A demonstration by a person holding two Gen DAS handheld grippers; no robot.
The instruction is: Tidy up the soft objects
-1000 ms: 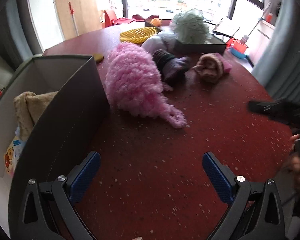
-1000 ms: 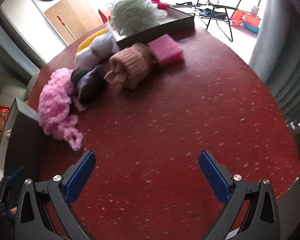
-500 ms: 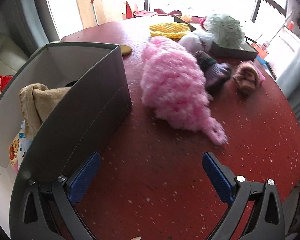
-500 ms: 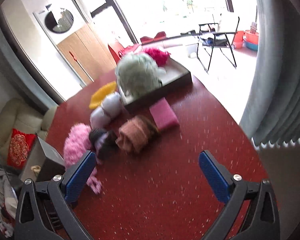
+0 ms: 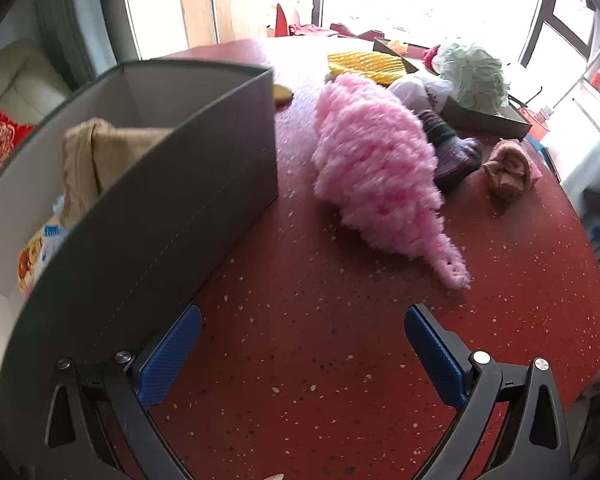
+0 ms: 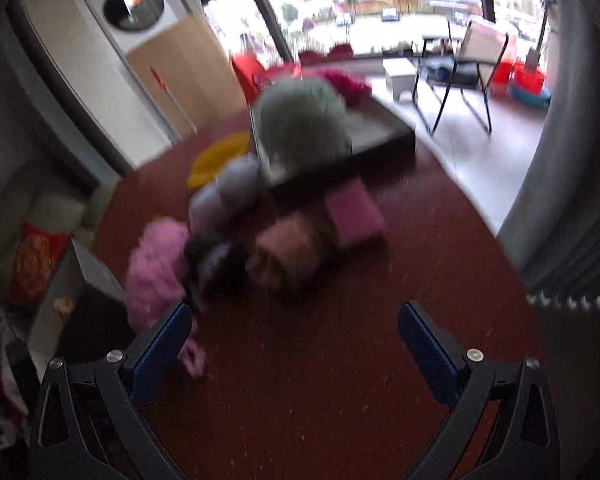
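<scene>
A fluffy pink knit (image 5: pixel 376 168) lies on the red table (image 5: pixel 320 360), right of a grey storage box (image 5: pixel 172 208) that holds a beige cloth (image 5: pixel 100 152). Behind it lie a dark purple knit (image 5: pixel 452 148), a brown knit (image 5: pixel 506 168), a white bundle (image 5: pixel 416 90) and a yellow knit (image 5: pixel 364 66). My left gripper (image 5: pixel 302 344) is open and empty, short of the pink knit's tail. My right gripper (image 6: pixel 294 340) is open and empty above the table, facing the brown knit (image 6: pixel 288 252), pink knit (image 6: pixel 156 268) and a pink pad (image 6: pixel 354 216). The right wrist view is blurred.
A dark tray (image 5: pixel 488 118) with a pale green fluffy ball (image 5: pixel 470 74) stands at the back right; it also shows in the right wrist view (image 6: pixel 384 140). The table's rounded edge (image 5: pixel 596 264) runs on the right. A sofa with a red cushion (image 6: pixel 36 264) stands beyond the box.
My left gripper has swung left toward the box, with the pink knit now more to the right. My right gripper has pulled back, tilted up, then come lower toward the pile. Both stay open.
</scene>
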